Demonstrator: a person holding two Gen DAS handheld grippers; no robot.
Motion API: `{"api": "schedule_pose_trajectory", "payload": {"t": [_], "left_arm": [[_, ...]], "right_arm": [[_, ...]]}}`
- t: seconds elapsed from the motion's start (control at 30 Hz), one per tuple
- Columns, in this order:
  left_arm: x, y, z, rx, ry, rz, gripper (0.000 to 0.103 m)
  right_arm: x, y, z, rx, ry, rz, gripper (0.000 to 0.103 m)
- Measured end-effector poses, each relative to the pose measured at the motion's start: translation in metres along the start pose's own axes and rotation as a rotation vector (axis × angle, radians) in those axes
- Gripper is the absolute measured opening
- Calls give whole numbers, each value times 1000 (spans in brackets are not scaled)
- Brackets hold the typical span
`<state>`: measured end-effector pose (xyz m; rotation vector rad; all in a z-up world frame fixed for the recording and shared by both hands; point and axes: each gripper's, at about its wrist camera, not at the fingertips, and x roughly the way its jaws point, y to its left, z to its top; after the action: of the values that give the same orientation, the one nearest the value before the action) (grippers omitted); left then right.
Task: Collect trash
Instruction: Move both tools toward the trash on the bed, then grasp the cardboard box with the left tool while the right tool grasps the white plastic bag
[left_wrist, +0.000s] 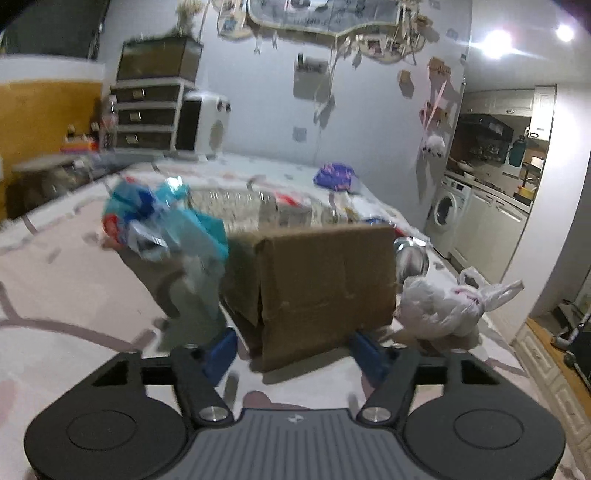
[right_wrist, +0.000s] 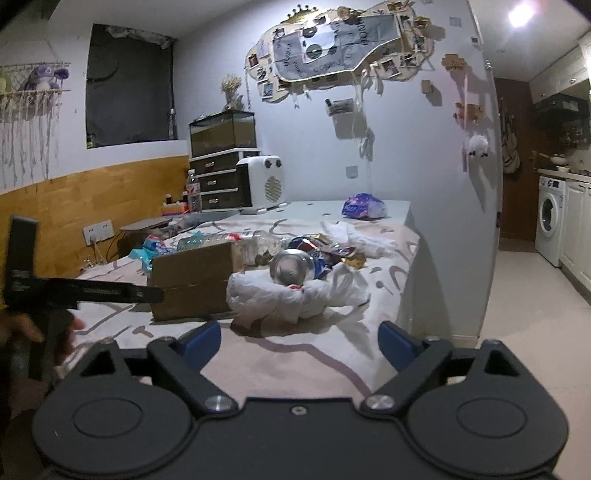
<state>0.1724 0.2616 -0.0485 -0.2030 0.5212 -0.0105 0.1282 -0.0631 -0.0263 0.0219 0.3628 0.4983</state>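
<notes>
The brown corrugated cardboard box (left_wrist: 317, 284) stands on the patterned bed cover (left_wrist: 74, 295), between my left fingers (left_wrist: 221, 350), which are spread wide and not yet pressing. Likely light, stiff, crushable; grip the near wall. My right fingers (right_wrist: 203, 341) are wide, empty.

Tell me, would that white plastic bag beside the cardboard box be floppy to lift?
Probably. The white plastic bag looks thin and crumpled, so it should sag and weigh little. A shiny can seems to rest against it and might roll off.

No legible text, label or brand on anything.
</notes>
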Motion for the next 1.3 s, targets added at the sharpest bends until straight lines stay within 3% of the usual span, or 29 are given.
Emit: {"api": "schedule_pose_trajectory", "payload": {"t": [0.1, 0.2, 0.27, 0.4, 0.57, 0.9, 1.1, 1.2, 1.23, 1.3], "left_arm": [[13, 10, -2, -60, 32, -29, 58], [10, 23, -2, -143, -25, -55, 53], [15, 30, -2, -191, 8, -88, 38], [17, 38, -4, -250, 12, -144, 21], [6, 25, -12, -187, -2, -159, 13], [-45, -28, -44, -103, -79, -73, 6], [-55, -43, -49, -69, -92, -17, 7], [-50, -43, -49, -70, -72, 5, 9], [-48, -43, -48, -72, -66, 10, 14], [-45, -43, -48, -81, -57, 11, 17]], "right_arm": [[5, 2, 5, -22, 4, 16, 81], [11, 6, 10, -53, -5, 25, 77], [16, 8, 16, -66, -10, 35, 75], [36, 15, 26, -74, 11, 60, 72], [61, 28, 37, -92, 28, 69, 72], [118, 41, 45, -149, 130, 70, 70], [139, 51, 48, -200, 109, 90, 70], [154, 50, 47, -212, 154, 105, 61], [158, 50, 46, -228, 161, 107, 43], [160, 50, 42, -256, 175, 122, 30]]}}
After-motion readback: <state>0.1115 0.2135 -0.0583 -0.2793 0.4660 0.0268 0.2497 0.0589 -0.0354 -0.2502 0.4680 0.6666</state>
